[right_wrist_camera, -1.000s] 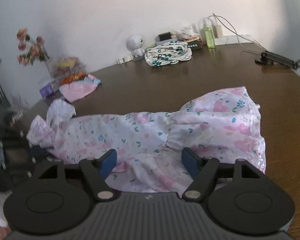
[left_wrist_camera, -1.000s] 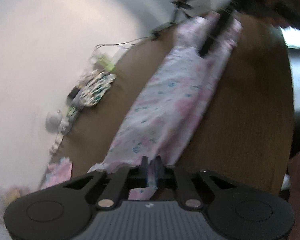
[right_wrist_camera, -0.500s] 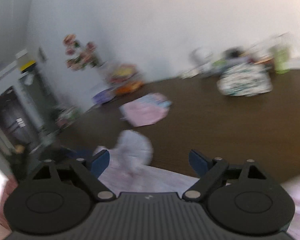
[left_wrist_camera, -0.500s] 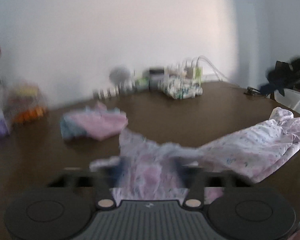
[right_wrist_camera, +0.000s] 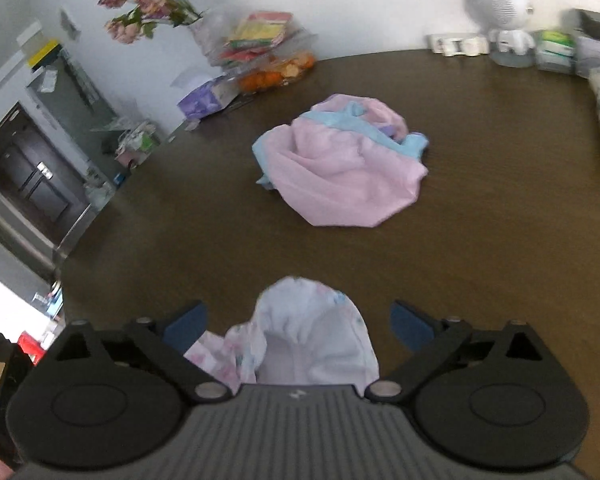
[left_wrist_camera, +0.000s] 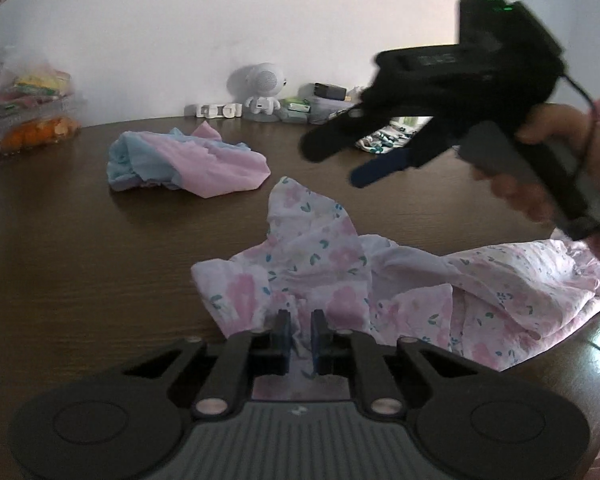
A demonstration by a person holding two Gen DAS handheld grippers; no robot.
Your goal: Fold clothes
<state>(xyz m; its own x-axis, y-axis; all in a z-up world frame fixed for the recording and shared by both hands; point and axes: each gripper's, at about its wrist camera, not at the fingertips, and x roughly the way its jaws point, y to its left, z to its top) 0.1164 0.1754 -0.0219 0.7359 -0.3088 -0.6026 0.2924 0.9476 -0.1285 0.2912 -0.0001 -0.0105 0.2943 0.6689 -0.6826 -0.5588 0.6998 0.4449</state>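
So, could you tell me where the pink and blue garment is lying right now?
The pink and blue garment lies crumpled mid-table, beyond the floral dress, toward the fruit bags.

The floral dress (left_wrist_camera: 340,280) is white with pink flowers and small green leaves. It lies crumpled on the table (left_wrist_camera: 80,240), and one part pokes up in a peak. Farther back on the table, a pink and blue cloth (right_wrist_camera: 340,168) lies in a rumpled heap.
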